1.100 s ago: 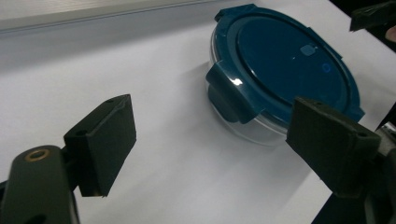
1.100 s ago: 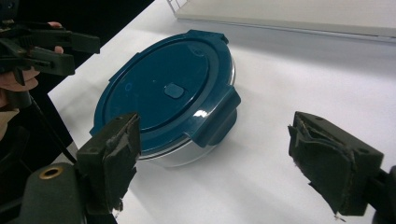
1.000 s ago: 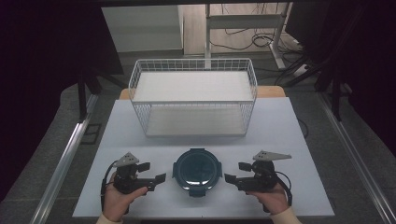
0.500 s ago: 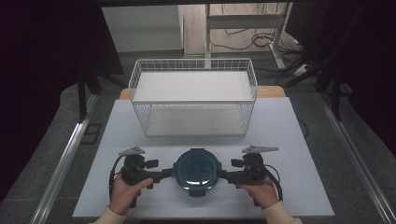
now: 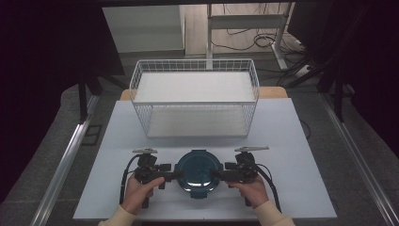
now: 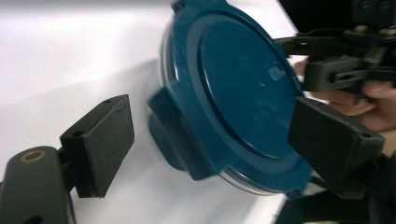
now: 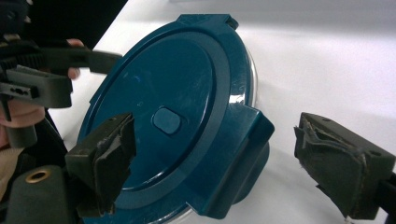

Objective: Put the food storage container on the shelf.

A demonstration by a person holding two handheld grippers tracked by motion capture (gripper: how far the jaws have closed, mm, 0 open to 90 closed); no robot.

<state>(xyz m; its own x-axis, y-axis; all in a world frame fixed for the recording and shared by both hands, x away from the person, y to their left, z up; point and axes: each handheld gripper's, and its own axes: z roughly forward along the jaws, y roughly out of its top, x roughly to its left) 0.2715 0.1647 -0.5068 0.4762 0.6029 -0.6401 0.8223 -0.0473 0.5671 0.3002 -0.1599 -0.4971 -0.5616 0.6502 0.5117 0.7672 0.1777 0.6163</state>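
left gripper (image 6: pixel 210 140) — jaws spread, astride the left clip tab of the blue-lidded container (image 5: pixel 199 171) | right gripper (image 7: pixel 238 163) — jaws spread astride the right tab | container at table's near edge, between both | high view adds wire basket (image 5: pixel 195 80) beyond, on white table (image 5: pixel 291 141)

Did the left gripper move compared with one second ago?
Yes. The left gripper moved rightward, closing on the blue container, which stayed before the wire basket.
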